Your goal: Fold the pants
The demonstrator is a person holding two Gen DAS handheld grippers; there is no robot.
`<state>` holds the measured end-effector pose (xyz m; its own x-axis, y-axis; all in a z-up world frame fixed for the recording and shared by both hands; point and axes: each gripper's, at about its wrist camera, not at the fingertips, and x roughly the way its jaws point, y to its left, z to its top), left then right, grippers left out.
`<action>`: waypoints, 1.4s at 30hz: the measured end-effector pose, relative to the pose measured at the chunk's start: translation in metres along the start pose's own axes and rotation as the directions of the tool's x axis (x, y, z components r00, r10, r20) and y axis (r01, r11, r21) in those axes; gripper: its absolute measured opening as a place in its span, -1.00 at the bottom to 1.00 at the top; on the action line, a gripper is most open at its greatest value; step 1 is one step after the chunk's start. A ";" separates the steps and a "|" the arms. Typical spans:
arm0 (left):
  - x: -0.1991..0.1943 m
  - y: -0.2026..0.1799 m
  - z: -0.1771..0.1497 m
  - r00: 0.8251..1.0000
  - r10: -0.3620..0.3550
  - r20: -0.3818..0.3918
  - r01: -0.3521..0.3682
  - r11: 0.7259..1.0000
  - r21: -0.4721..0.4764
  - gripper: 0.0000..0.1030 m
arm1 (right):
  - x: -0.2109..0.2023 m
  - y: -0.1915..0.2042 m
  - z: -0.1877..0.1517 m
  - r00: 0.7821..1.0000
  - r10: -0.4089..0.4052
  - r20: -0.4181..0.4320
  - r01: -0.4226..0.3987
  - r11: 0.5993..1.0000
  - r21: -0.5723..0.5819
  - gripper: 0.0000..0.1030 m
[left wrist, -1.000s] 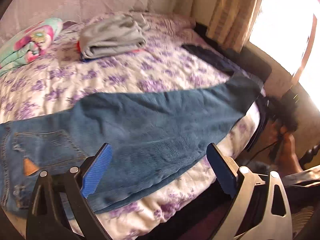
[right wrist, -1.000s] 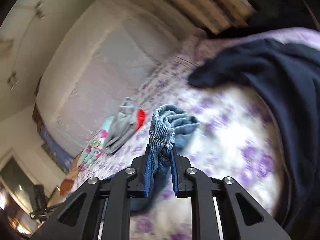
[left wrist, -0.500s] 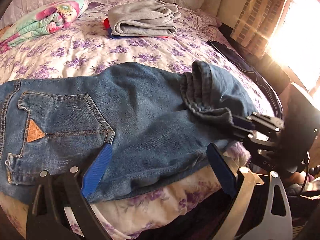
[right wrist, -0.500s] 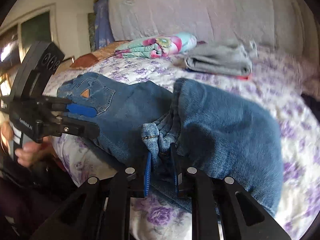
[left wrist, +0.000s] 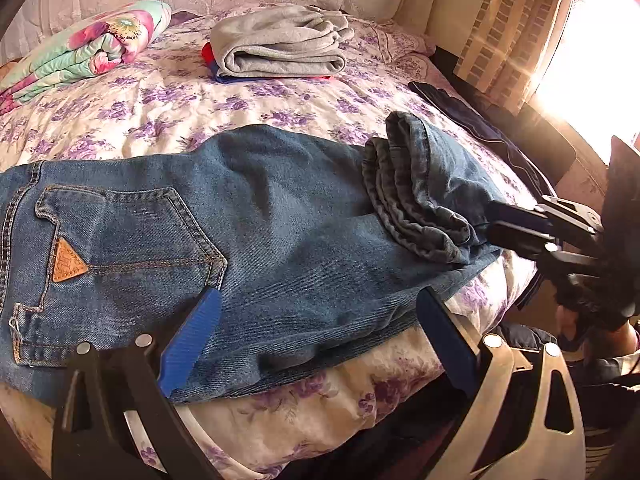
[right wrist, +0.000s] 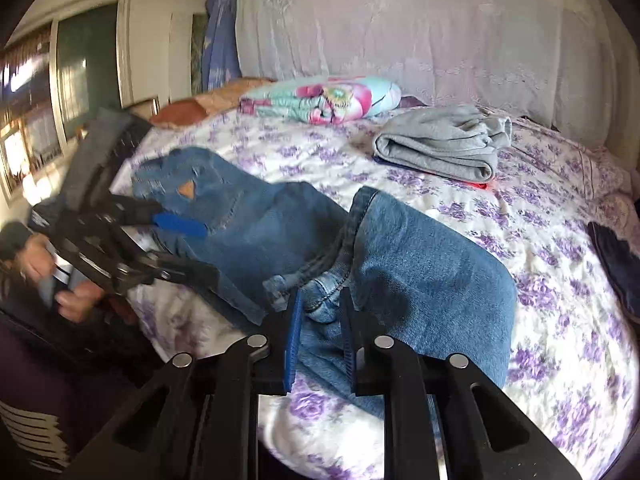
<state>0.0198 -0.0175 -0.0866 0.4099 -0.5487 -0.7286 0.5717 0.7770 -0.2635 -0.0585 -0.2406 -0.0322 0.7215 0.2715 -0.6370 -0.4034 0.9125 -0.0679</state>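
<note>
The blue jeans (left wrist: 280,240) are lying across the near edge of a bed covered with a purple-flowered bedspread (left wrist: 160,112). The waist end, with its back pocket and tan triangular patch (left wrist: 68,260), is sitting toward the left in the left wrist view. The leg ends are doubled back over the thigh area, with the bunched hems (left wrist: 416,208) resting on top of the denim.

The right gripper (right wrist: 320,320) is clamping the bunched leg hems between its blue pads (right wrist: 294,344); the jaws are standing narrow with denim filling the gap. In the left wrist view the same gripper (left wrist: 496,228) is appearing at the right, its fingertips touching the hem bundle.

The left gripper (left wrist: 316,336) is standing wide apart, holding nothing, with its fingers hanging just over the near edge of the jeans below the pocket. In the right wrist view it (right wrist: 176,248) is showing at the left beside the waist end, one blue pad lying against the denim, held by a hand (right wrist: 76,300).

Farther back on the bed, a folded grey garment (left wrist: 280,48) is resting on red and blue items, well apart from the jeans. A rolled floral blanket (left wrist: 88,48) is lying near the headboard side. A dark navy garment (left wrist: 472,116) is draping along the bed's far right edge.
</note>
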 end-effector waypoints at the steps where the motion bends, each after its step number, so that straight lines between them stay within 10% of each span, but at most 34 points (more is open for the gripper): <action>1: 0.000 0.000 0.000 1.000 0.002 0.000 -0.002 1.000 0.001 0.85 | 0.008 0.003 0.000 1.000 -0.011 -0.018 0.010 1.000 -0.016 -0.58; 7: 0.000 0.000 0.000 1.000 -0.009 0.007 0.009 1.000 -0.005 0.85 | 0.022 0.016 -0.001 0.997 -0.044 -0.060 0.038 0.995 -0.098 -0.34; 9: 0.001 0.000 0.000 1.000 -0.005 0.008 0.005 1.000 -0.002 0.85 | 0.021 0.015 0.001 0.997 -0.041 -0.059 0.034 0.994 -0.106 -0.88; 32: 0.007 -0.003 0.000 1.000 0.025 -0.006 -0.024 0.999 0.024 0.90 | -0.006 0.015 0.023 0.985 0.165 0.055 -0.168 0.984 0.058 -0.84; 35: 0.007 -0.004 -0.001 1.000 0.027 -0.006 -0.027 0.999 0.031 0.90 | 0.019 0.030 0.013 0.984 0.174 -0.035 -0.174 0.985 0.018 -0.84; 42: 0.007 -0.006 -0.003 1.000 0.028 0.000 -0.028 0.999 0.045 0.90 | 0.030 0.041 0.001 0.994 0.067 -0.082 -0.075 0.993 -0.097 -0.44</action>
<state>0.0172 -0.0246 -0.0919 0.4260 -0.5263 -0.7359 0.5912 0.7776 -0.2140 -0.0534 -0.1947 -0.0532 0.6440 0.3059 -0.7012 -0.5087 0.8558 -0.0939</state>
